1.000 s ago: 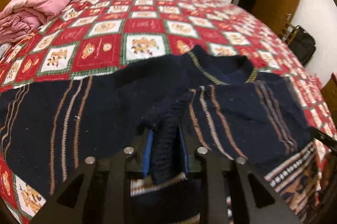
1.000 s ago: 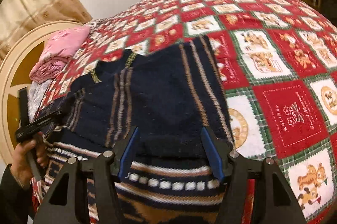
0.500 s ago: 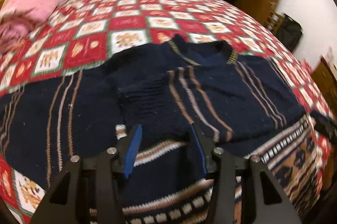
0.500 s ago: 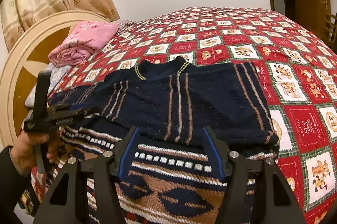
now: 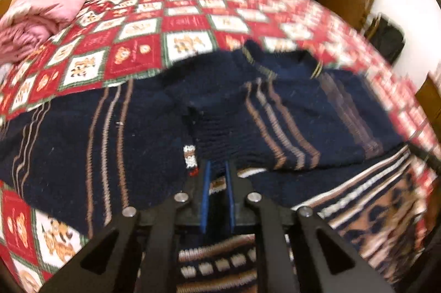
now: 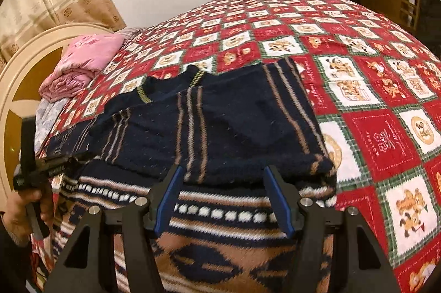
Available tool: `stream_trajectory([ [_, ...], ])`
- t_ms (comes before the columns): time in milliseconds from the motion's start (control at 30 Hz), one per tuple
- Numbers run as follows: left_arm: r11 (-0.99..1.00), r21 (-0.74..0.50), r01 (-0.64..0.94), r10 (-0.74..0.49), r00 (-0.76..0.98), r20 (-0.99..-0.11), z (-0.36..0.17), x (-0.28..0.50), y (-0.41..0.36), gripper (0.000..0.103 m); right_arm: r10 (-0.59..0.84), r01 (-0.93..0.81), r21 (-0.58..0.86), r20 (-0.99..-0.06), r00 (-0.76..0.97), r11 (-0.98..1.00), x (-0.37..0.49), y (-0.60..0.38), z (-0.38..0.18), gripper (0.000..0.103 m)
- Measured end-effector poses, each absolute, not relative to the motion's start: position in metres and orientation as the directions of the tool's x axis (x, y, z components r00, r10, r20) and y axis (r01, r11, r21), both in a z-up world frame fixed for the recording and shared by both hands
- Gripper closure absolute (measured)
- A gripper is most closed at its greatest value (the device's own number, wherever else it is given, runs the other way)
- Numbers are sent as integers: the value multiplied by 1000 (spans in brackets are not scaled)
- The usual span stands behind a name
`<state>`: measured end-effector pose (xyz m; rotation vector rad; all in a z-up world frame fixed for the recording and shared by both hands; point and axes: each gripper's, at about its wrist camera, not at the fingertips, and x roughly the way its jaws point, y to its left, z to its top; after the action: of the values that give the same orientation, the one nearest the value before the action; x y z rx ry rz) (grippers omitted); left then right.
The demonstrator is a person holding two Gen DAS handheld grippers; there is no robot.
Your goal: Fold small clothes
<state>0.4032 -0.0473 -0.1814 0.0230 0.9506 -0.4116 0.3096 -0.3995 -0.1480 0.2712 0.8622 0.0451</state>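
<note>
Sweater (image 6: 220, 127), navy knit with tan stripes and a patterned hem band, lies spread on the bed's red checked quilt (image 6: 386, 105), collar pointing away from both cameras. Its right sleeve is folded across the chest; left sleeve (image 5: 82, 133) stretches out flat from the collar toward the pink bedding (image 5: 41, 14) near the headboard. Left gripper (image 5: 217, 168) sits low at the hem side of the sweater, jaws nearly together after just closing, blue pads at the edge of a ribbed navy fold; whether they pinch the knit I cannot tell. Right gripper (image 6: 223, 177) hovers over the patterned hem band, jaws about half apart, nothing between them. A hand (image 6: 24, 210) grips the left tool's handle beside the headboard (image 6: 16, 88)
</note>
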Motion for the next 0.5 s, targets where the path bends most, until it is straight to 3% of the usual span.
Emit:
stream_trajectory([
  [33, 921, -174, 349, -346, 524, -779, -176, 399, -43, 72, 156, 49, 247, -739, 655, 968, 305, -394, -146, 41],
  [67, 925, -170, 341, -342, 544, -766, -171, 394, -37, 52, 163, 30, 240, -738, 655, 970, 302, -389, -145, 41],
  [133, 940, -128, 316, -298, 576, -761, -165, 385, -26, 41, 174, -9, 218, -755, 632, 976, 299, -377, -148, 41],
  [300, 952, -101, 288, -260, 595, -760, -162, 361, 10, 41, 183, -53, 191, -767, 615, 980, 302, -350, -149, 41],
  [500, 967, -77, 243, -217, 628, -747, -165, 337, 48, 41, 244, -255, 109, -770, 590, 961, 329, -268, -144, 41],
])
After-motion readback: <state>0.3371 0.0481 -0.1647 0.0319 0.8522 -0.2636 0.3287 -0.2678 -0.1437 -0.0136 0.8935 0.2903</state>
